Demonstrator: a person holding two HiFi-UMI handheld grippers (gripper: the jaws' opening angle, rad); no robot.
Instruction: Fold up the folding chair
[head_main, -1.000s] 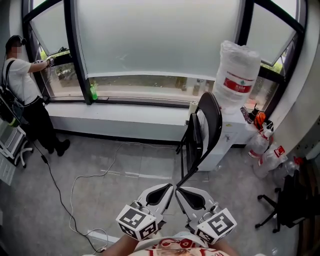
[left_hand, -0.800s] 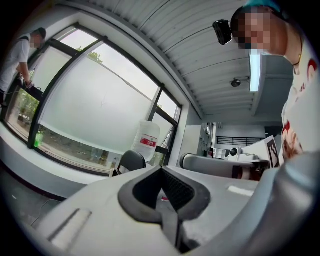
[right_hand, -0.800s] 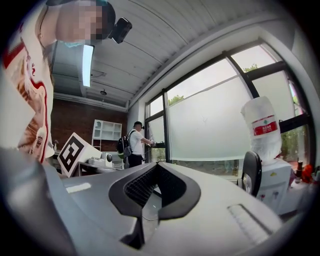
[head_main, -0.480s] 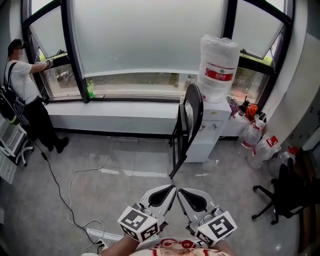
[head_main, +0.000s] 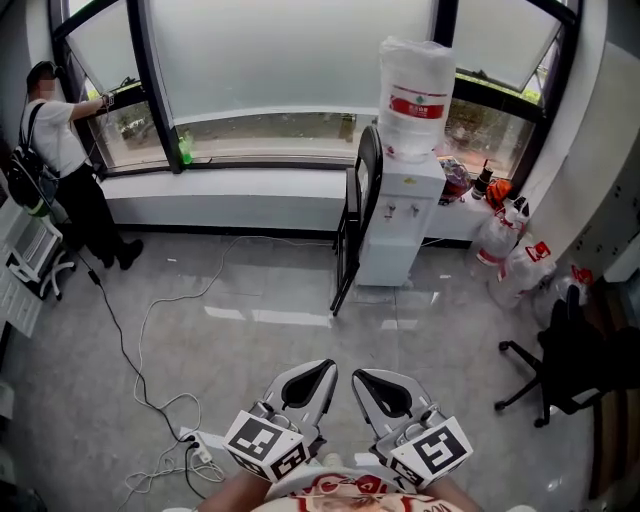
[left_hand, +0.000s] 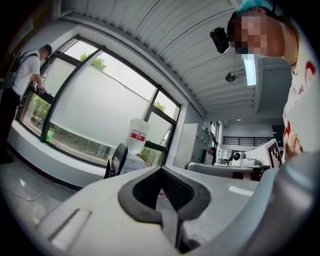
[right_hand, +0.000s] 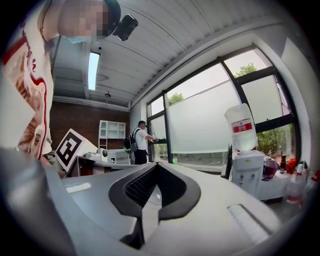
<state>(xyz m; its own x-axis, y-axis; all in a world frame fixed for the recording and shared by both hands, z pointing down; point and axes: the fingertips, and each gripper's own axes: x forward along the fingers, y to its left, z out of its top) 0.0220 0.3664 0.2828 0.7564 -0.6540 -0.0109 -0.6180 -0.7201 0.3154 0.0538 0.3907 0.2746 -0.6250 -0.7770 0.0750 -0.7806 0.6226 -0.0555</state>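
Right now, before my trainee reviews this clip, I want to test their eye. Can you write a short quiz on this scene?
1. What stands right beside the folded folding chair?
2. True or false: the right gripper grips the chair.
3. Jaws of the left gripper: A apart, B together, C clamped on the chair.
Key: 1 the water dispenser; 2 false; 3 B.

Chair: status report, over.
Left gripper shut, empty; right gripper shut, empty. Chair folded, upright beside dispenser, well ahead of both. Cable on floor, off left.
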